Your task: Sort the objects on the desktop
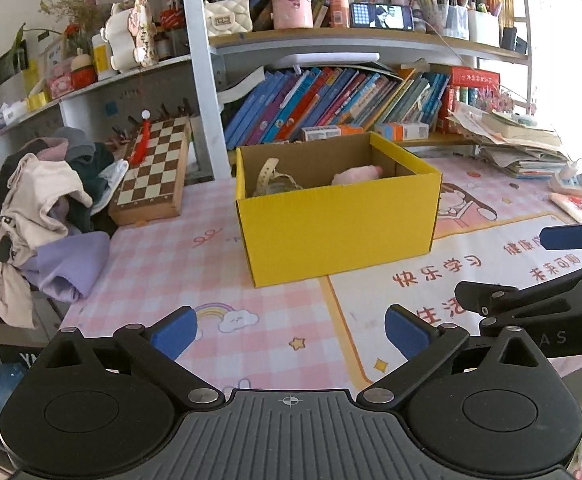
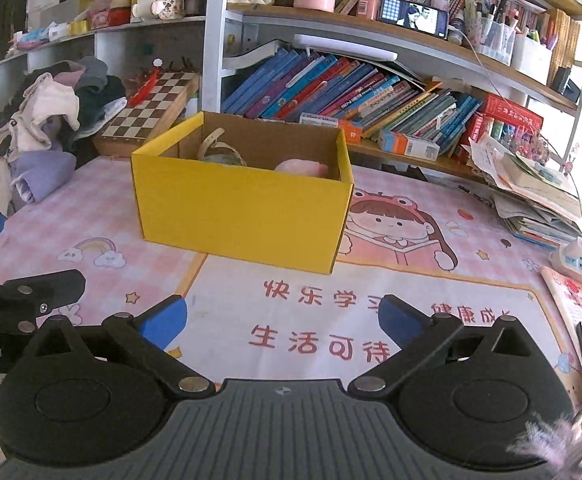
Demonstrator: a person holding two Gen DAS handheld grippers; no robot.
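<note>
Both claws hover low over the worktop (image 2: 91, 200), side by side, each empty with its blue pads spread wide. The left claw (image 1: 291, 334) has bare pink checked mat between its fingers; the right claw (image 2: 283, 322) sits over the printed red characters of the mat. Ahead of both stands the yellow cardboard box (image 1: 339, 220), open-topped, resting flat on the worktop, well clear of the fingertips. Inside it, a cream strap (image 1: 269, 172) leans in the corner away from the right claw, and a pink plush toy (image 1: 357, 175) lies toward the other end. Beyond the box, to the left claw's far left, a chessboard (image 1: 153, 172) leans beside a heap of clothes (image 1: 43, 208).
</note>
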